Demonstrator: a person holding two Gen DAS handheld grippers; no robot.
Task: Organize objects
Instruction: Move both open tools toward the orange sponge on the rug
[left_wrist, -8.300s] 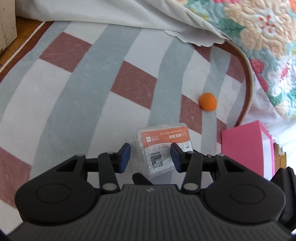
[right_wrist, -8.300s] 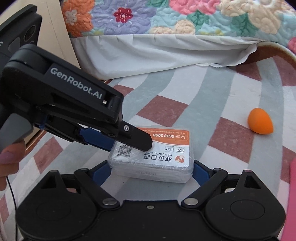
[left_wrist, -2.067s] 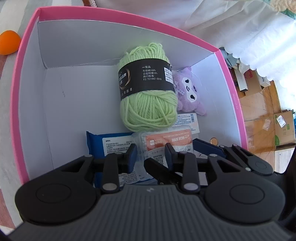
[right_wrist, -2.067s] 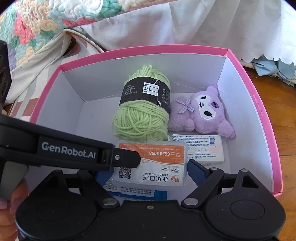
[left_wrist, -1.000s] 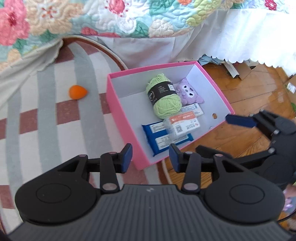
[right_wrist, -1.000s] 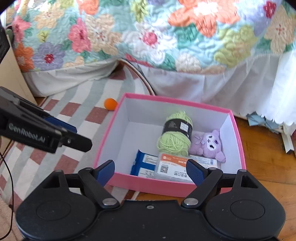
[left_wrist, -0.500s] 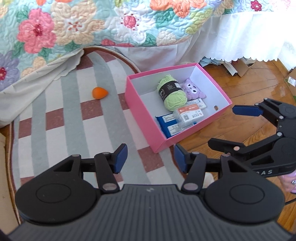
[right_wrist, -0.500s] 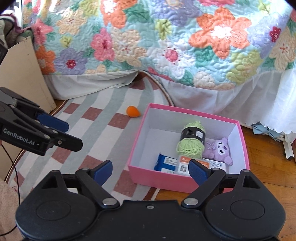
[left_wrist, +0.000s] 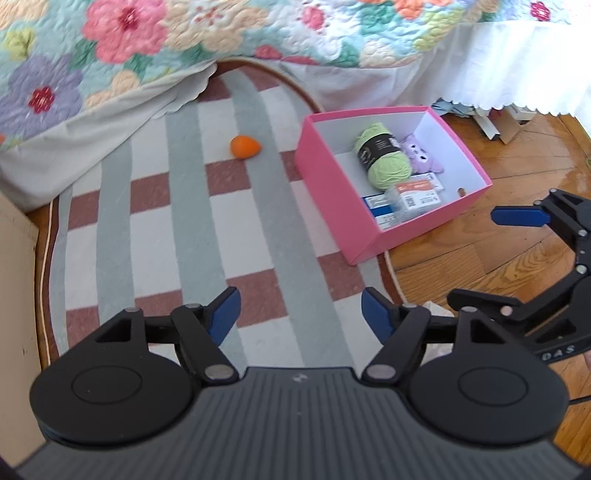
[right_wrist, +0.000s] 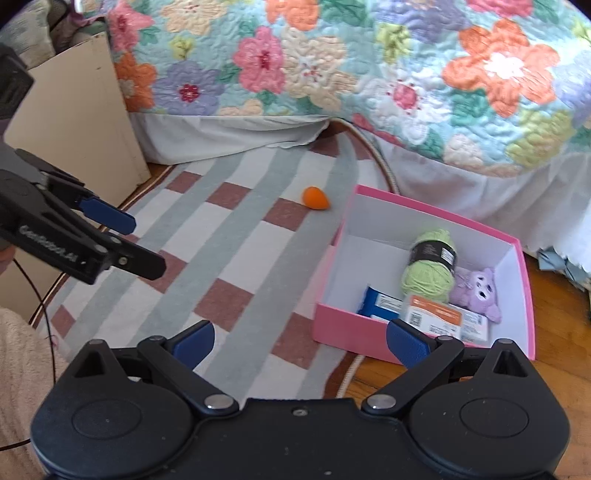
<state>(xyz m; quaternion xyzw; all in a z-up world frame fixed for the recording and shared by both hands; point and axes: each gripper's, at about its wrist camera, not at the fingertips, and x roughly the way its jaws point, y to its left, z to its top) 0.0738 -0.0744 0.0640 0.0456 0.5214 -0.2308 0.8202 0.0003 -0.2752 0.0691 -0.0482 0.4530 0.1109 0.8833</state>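
In pink box (right_wrist: 424, 343): blue packet (right_wrist: 380, 303) half-hidden | left tool (left_wrist: 299, 314), right tool (right_wrist: 299, 341) wide, empty

The left gripper (left_wrist: 299, 314) is held high, angled downward, its blue-padded fingers (left_wrist: 223, 312) spread wide with nothing between them. The right gripper (right_wrist: 297, 341) sits just beside it at a similar height, likewise tilted down, jaws wide apart and empty, its blue pads (right_wrist: 406, 345) bare.
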